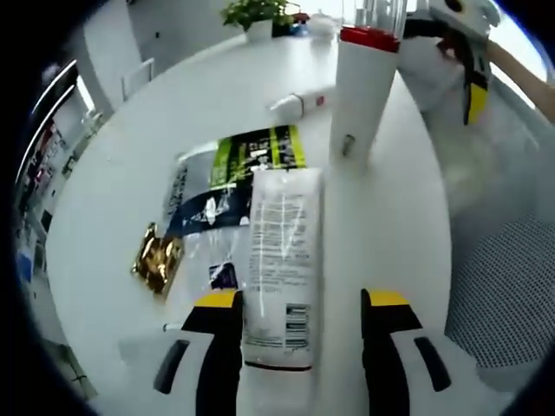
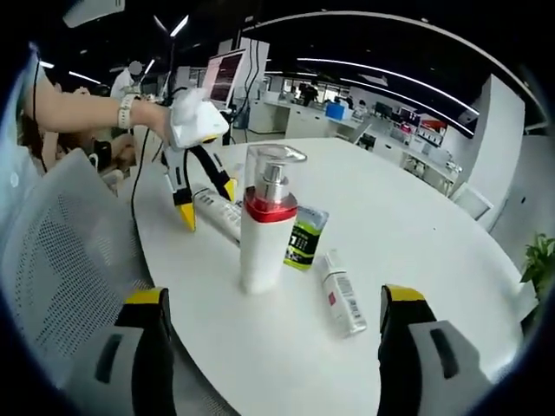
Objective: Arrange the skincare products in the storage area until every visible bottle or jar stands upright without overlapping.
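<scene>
On a round white desk [image 1: 113, 173], a white pump bottle [image 2: 264, 230] with a red collar stands upright, with a small white tube [image 2: 340, 293] lying flat just to its right. In the left gripper view, the left gripper [image 1: 301, 334] has its fingers spread wide on either side of a flat white tube [image 1: 281, 264], not clamped on it, near green sachets [image 1: 251, 156] and a gold wrapper [image 1: 157, 257]. The right gripper [image 2: 273, 347] has its fingers wide apart and empty, near the pump bottle

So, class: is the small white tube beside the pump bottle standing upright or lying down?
Lying down. The small white tube rests flat on the table, while the pump bottle beside it stands upright.
</scene>
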### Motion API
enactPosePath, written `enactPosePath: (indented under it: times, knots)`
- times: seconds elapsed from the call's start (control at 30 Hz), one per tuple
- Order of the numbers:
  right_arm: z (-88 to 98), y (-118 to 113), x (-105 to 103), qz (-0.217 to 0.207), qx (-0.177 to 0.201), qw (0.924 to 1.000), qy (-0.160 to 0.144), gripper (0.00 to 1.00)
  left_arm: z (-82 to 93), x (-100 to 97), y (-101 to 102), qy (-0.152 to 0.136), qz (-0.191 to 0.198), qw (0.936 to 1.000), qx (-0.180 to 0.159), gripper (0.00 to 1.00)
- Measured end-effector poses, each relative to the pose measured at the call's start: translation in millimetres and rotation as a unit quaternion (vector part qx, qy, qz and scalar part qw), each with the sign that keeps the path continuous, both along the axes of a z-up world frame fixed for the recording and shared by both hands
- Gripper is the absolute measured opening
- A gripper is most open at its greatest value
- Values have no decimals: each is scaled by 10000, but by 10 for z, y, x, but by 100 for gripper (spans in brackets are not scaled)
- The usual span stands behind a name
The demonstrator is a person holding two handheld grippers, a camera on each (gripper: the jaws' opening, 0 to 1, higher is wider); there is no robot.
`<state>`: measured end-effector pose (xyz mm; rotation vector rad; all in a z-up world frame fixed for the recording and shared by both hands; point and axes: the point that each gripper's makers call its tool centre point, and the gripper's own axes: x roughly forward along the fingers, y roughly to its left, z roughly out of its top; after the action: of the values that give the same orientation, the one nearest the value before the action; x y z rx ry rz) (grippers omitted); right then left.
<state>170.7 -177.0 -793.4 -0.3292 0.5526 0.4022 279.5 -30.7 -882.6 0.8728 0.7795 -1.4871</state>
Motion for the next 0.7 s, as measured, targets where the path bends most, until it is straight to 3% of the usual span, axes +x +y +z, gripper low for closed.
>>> enactPosePath:
  times: [0.17, 0.33, 0.43, 0.5, 0.57, 0.6, 0.63, 0.7]
  knots:
    - [-12, 45, -5, -80, 322, 9994, 8, 100, -11, -13, -16, 28, -129, 9998, 158, 50]
    - [-29, 34, -9, -87, 281, 9996, 37, 100, -18, -26, -35, -26, -329, 9987, 392, 50]
    - [-23, 22, -3, -110, 311, 9994, 35, 100, -21, -11, -46, -35, -205, 9983, 540, 47]
    - [-28, 17, 0, -128, 313, 9994, 39, 100, -15, 11, -57, -36, -215, 9984, 519, 42]
    - [-48, 23, -3, -131, 320, 9994, 79, 100, -2, 28, -96, 72, -51, 9991, 414, 30]
    - [-61, 29, -5, -132, 318, 9994, 97, 100, -10, 0, -74, 110, 5, 9989, 445, 29]
    - [-74, 40, -9, -112, 310, 9994, 110, 100, -6, 19, -92, -94, -365, 9985, 399, 29]
    - [-100, 62, -19, -76, 304, 9994, 150, 100, -8, 17, -86, -52, -243, 9988, 415, 29]
